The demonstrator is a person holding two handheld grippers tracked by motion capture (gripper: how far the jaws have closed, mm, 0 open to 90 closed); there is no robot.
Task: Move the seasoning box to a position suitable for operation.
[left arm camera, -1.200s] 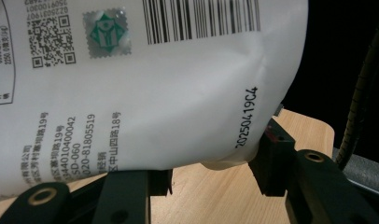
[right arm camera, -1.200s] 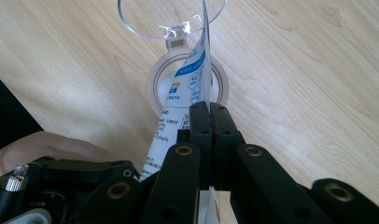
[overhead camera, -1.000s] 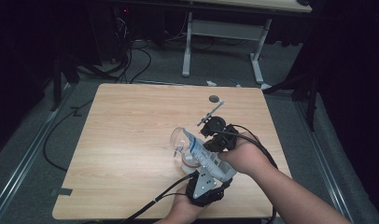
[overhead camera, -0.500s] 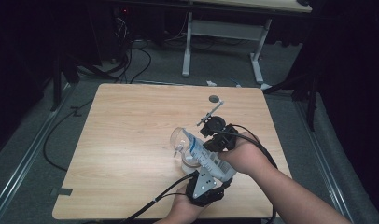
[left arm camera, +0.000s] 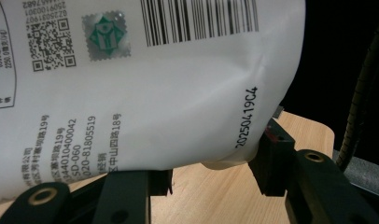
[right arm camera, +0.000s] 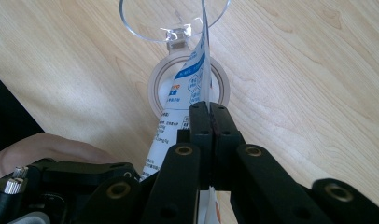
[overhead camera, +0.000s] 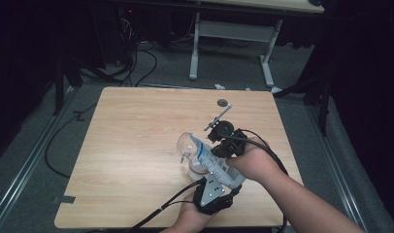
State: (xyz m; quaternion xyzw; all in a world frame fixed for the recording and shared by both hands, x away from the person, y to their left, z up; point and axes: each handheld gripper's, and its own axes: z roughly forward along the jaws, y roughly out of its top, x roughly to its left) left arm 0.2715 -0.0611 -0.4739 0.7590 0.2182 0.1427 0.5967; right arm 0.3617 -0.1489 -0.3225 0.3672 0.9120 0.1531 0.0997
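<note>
A white printed pouch (overhead camera: pixel 208 158) is held tilted over a round clear cup (overhead camera: pixel 197 169) near the table's front middle. My left gripper (overhead camera: pixel 215 178) is shut on the pouch's lower end; in the left gripper view the barcoded pouch (left arm camera: pixel 155 93) sits between the two jaws. My right gripper (right arm camera: pixel 209 111) is shut on the pouch's thin upper edge (right arm camera: pixel 193 77), right above the cup's rim (right arm camera: pixel 155 86). A clear hinged lid (right arm camera: pixel 145 25) stands up beyond the cup. The pouch's spout end is hidden by the pouch itself.
The wooden table (overhead camera: pixel 137 126) has a small dark round disc (overhead camera: pixel 223 102) lying near its far edge. Black cables trail from both grippers off the front edge. A desk frame and cables stand on the floor behind.
</note>
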